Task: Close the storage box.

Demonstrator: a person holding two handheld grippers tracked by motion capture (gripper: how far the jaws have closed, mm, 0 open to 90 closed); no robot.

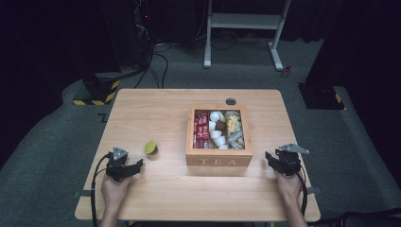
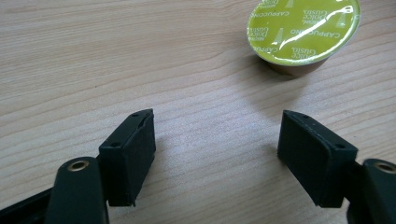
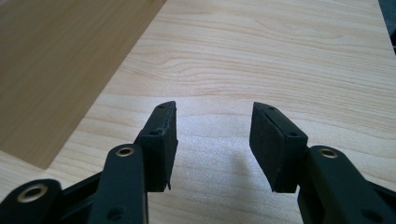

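A coffee capsule [image 1: 151,148] with a lime-green foil lid stands on the table left of the wooden tea box [image 1: 219,161]. In the left gripper view the capsule [image 2: 303,30] lies ahead and to the right of my left gripper [image 2: 217,116], whose jaws stand wide with bare wood between them. From the high view my left gripper [image 1: 135,165] rests low on the table, a short way left of the capsule. My right gripper [image 1: 270,156] sits just right of the box, and in its own view the right gripper [image 3: 214,109] is open with nothing between the jaws.
The tea box wall [image 3: 56,70] rises close on the left in the right gripper view. Inside the box are red sachets [image 1: 202,130], white cups [image 1: 216,127] and yellow packets [image 1: 232,125]. A round grommet [image 1: 231,101] sits behind the box. The table's right edge [image 1: 295,137] is near.
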